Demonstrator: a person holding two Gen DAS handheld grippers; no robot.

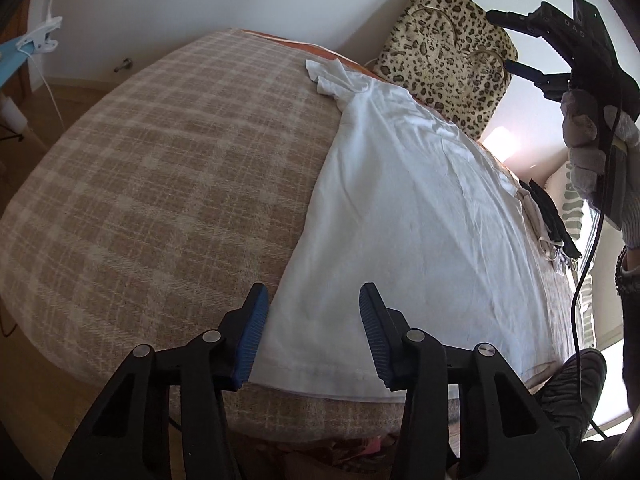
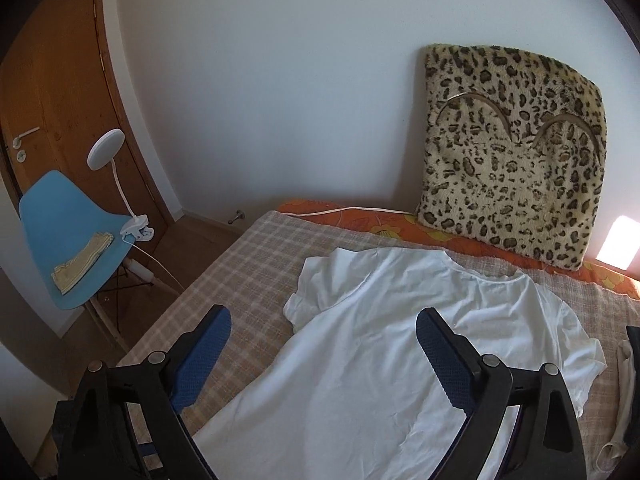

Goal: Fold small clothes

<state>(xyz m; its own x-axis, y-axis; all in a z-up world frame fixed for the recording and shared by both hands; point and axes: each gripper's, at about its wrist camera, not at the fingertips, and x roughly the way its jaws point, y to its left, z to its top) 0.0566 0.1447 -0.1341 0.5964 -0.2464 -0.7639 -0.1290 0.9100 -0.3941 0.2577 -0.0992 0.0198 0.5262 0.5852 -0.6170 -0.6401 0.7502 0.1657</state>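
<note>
A white T-shirt (image 1: 400,200) (image 2: 380,340) lies spread flat on a beige plaid blanket (image 1: 160,180) (image 2: 248,264), collar toward the wall. My left gripper (image 1: 314,296) hovers low at the shirt's near hem. Its blue pads straddle the hem's left corner with a gap on both sides, so it is open. My right gripper (image 1: 500,39) (image 2: 324,316) is held in a gloved hand (image 1: 584,148) above the shirt's upper half. Its jaws stand wide with nothing between them.
A leopard-print cushion (image 1: 448,60) (image 2: 508,160) leans on the wall behind the collar. Dark and pale garments (image 1: 548,216) (image 2: 628,360) lie at the bed's right edge. A blue chair (image 2: 68,236) with a clip lamp (image 2: 106,154) stands left by a wooden door (image 2: 60,92).
</note>
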